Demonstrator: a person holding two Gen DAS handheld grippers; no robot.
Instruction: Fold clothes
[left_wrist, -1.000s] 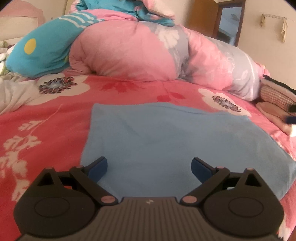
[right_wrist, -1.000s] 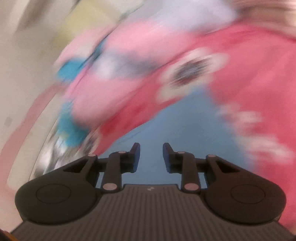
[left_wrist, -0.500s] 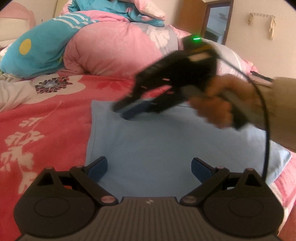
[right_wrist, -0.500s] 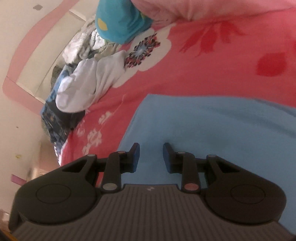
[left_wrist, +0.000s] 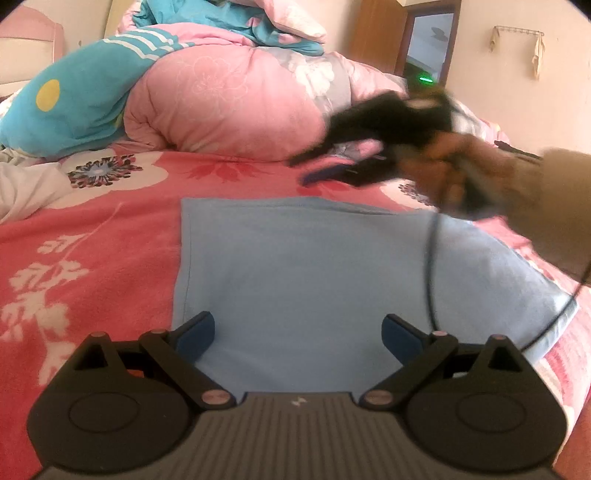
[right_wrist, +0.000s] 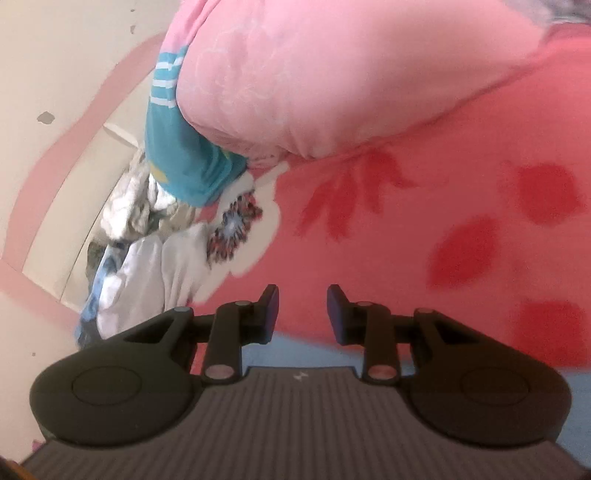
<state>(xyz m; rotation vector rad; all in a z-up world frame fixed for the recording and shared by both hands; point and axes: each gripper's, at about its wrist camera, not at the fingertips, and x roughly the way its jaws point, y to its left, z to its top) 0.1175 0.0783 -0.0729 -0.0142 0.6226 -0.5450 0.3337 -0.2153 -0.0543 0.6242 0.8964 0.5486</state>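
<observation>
A light blue garment lies flat, folded into a rectangle, on the red flowered bedspread. My left gripper hovers open over its near edge, nothing between the fingers. In the left wrist view my right gripper, blurred and held by a hand, floats above the garment's far edge. In the right wrist view the right gripper is open with a narrow gap and empty; a strip of the blue garment shows just below its fingers.
A big pink quilt roll and a teal pillow lie along the far side of the bed. White and mixed clothes are heaped at the left. A cable hangs from the right gripper across the garment.
My right gripper has moved from low over the garment's far left part up and to the right, past its far edge. The left gripper and the garment have stayed put.
</observation>
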